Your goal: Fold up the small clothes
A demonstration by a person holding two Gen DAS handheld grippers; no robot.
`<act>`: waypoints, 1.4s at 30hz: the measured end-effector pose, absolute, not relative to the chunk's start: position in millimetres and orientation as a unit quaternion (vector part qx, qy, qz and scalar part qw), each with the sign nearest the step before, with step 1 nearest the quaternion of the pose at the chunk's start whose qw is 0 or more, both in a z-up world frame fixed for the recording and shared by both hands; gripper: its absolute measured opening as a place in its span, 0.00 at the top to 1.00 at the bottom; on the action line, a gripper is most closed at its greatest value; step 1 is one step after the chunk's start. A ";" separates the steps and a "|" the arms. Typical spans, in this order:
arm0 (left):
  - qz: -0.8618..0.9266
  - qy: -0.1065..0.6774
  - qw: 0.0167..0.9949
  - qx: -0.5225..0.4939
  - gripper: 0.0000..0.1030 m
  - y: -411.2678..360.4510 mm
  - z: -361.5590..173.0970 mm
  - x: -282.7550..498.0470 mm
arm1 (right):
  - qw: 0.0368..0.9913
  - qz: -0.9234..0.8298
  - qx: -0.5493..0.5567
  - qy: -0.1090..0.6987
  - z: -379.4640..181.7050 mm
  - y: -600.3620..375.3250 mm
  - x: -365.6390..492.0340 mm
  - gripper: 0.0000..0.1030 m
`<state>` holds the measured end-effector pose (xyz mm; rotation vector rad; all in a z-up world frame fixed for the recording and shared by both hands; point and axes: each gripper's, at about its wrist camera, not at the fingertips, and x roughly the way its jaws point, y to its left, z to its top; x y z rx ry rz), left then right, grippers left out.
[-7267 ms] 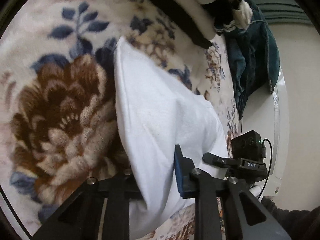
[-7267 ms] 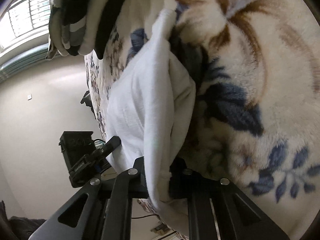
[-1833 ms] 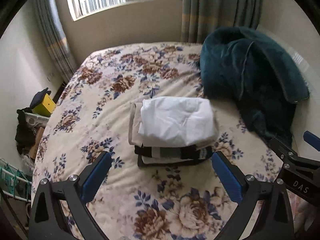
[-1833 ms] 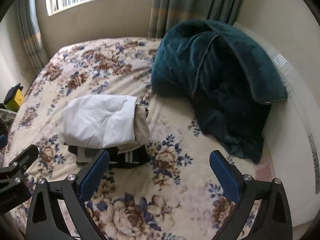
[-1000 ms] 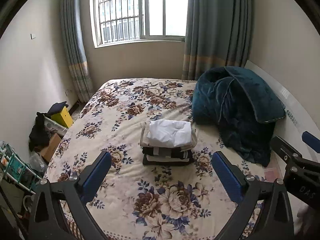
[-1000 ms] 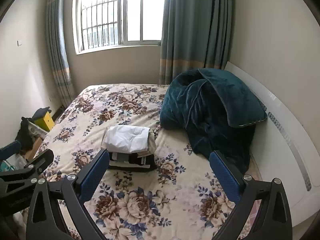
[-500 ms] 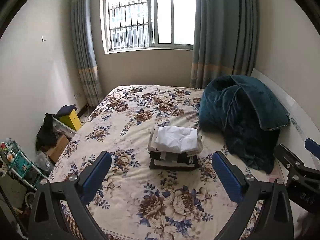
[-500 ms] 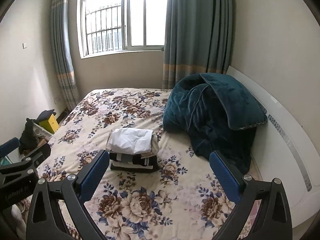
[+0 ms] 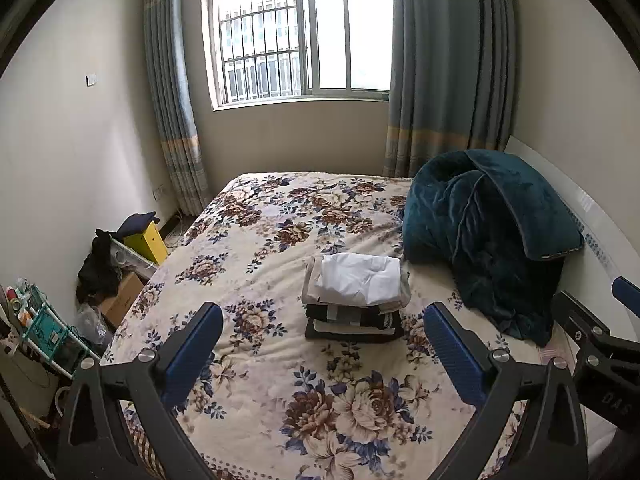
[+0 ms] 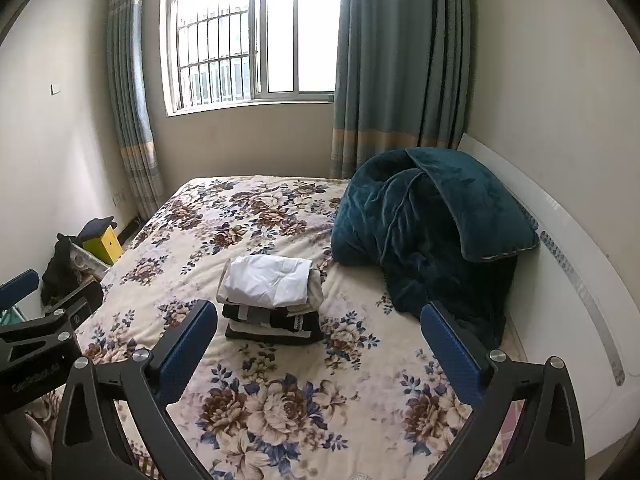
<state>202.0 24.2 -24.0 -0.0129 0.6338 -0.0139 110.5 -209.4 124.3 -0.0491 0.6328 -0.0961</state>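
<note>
Sitting mid-bed, stack of folded clothes, white piece on top, dark ones beneath. Left gripper and right gripper both spread wide, holding nothing. Stack looks smaller, farther off than half a second ago.

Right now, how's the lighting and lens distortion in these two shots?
Left wrist view: the window is blown out white, walls bow outward, corners are black. Right wrist view: the same backlight and fisheye curve; the folded stack looks sharp and evenly lit.
</note>
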 end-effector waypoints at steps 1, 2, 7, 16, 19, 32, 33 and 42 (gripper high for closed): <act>-0.007 0.310 0.951 -0.006 0.00 24.6 -23.4 201.4 | 0.949 -0.047 -0.024 0.311 123.8 -209.5 110.8 0.00; -0.007 0.309 0.951 -0.006 0.00 24.1 -23.4 201.7 | 0.949 -0.047 -0.022 0.311 124.0 -210.5 110.7 0.00; -0.009 0.303 0.953 -0.004 0.00 25.3 -20.1 199.9 | 0.950 -0.042 -0.024 0.308 123.3 -209.6 110.2 0.00; -0.010 0.301 0.954 -0.004 0.00 25.9 -17.8 200.3 | 0.950 -0.044 -0.022 0.308 122.1 -207.5 107.0 0.00; -0.011 0.300 0.954 -0.003 0.00 25.1 -17.9 199.9 | 0.950 -0.044 -0.022 0.308 122.4 -207.6 107.2 0.00; -0.009 0.295 0.955 -0.002 0.00 22.4 -12.6 199.1 | 0.950 -0.040 -0.022 0.309 124.9 -204.1 108.3 0.00; -0.009 0.295 0.955 -0.002 0.00 22.4 -13.8 198.7 | 0.950 -0.040 -0.023 0.309 125.1 -203.5 108.1 0.00; -0.007 0.292 0.956 -0.008 0.00 24.2 -9.7 196.8 | 0.950 -0.041 -0.021 0.310 124.9 -203.6 106.5 0.00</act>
